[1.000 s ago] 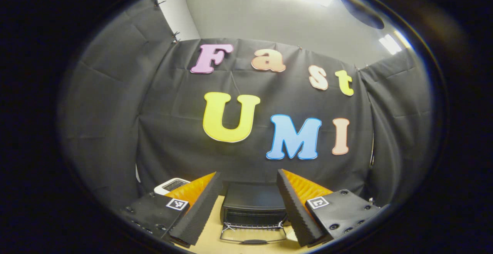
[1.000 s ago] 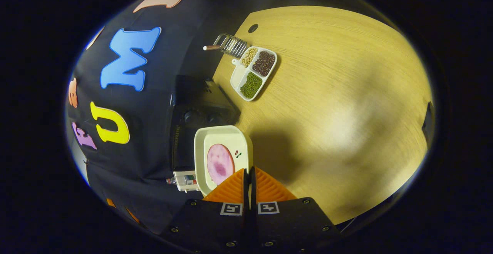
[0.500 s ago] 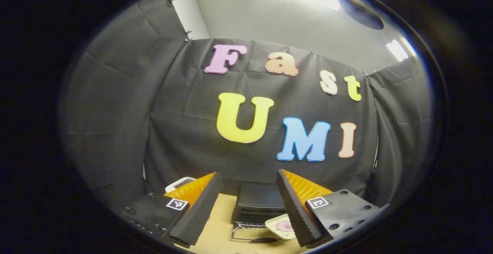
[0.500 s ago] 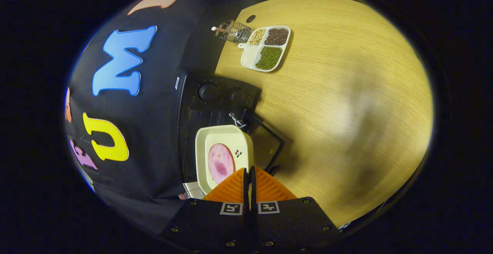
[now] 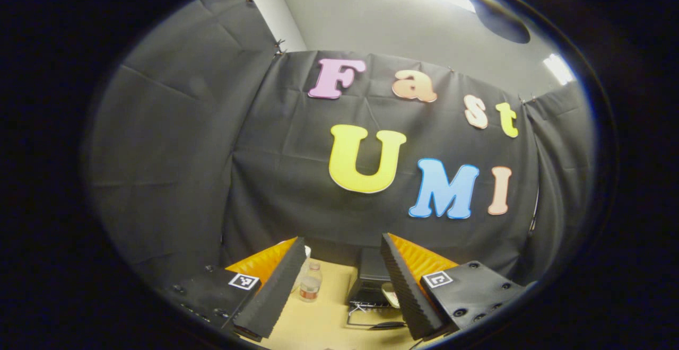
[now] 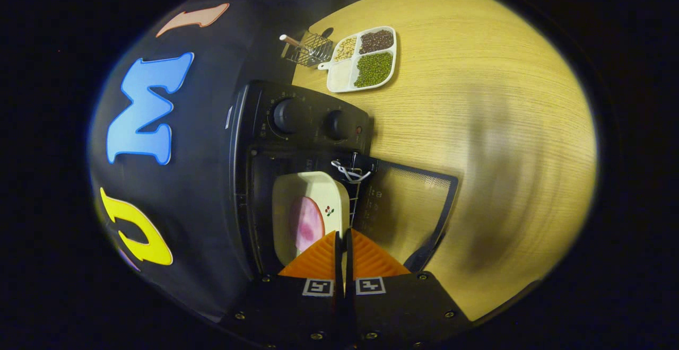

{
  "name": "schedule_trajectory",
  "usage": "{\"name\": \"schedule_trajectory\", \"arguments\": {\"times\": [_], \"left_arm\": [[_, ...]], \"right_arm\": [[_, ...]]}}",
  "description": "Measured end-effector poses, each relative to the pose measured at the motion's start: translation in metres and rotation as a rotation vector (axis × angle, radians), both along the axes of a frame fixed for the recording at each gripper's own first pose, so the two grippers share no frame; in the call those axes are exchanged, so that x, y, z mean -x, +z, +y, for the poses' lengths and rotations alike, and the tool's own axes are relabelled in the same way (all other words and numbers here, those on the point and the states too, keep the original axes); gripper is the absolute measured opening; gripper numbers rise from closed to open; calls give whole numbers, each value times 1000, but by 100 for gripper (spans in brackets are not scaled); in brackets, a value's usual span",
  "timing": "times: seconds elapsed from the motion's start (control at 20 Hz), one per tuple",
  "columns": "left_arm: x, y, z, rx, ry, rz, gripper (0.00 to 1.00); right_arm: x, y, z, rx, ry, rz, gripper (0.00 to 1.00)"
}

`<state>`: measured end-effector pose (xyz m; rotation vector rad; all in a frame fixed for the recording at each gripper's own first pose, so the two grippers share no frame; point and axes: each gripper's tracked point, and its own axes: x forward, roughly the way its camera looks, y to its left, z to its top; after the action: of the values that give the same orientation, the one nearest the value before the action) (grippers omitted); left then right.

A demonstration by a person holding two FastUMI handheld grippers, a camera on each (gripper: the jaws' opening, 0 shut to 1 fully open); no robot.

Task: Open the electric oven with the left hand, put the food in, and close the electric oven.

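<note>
The right gripper [image 6: 342, 244] is clamped on the near rim of a cream dish [image 6: 310, 201] carrying a pink slice of food [image 6: 306, 222], held ahead of its fingers at the mouth of the electric oven [image 6: 297, 122], whose door [image 6: 408, 207] lies open to the right. The left gripper [image 5: 342, 281] holds its fingers spread apart, empty, with the oven far ahead between them and what looks like a bottle [image 5: 310, 282] near its left finger
</note>
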<state>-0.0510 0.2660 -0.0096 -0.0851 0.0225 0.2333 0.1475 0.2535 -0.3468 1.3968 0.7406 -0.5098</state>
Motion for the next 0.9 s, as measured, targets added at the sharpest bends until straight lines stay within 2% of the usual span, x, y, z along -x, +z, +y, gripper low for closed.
{"name": "schedule_trajectory", "arguments": {"times": [0.35, 0.5, 0.8, 0.9], "left_arm": [[16, -7, 35, -8, 76, 33, 97], [19, -12, 47, -4, 108, 50, 97], [7, -16, 43, 15, 106, 56, 96], [-3, -16, 32, 17, 77, 52, 96]], "right_arm": [[-53, -22, 21, -35, -155, 9, 2], [-75, -28, 31, -51, -175, -15, 3], [-81, -16, 26, -28, -110, -90, 7], [-80, -12, 31, -24, -35, -134, 19]]}}
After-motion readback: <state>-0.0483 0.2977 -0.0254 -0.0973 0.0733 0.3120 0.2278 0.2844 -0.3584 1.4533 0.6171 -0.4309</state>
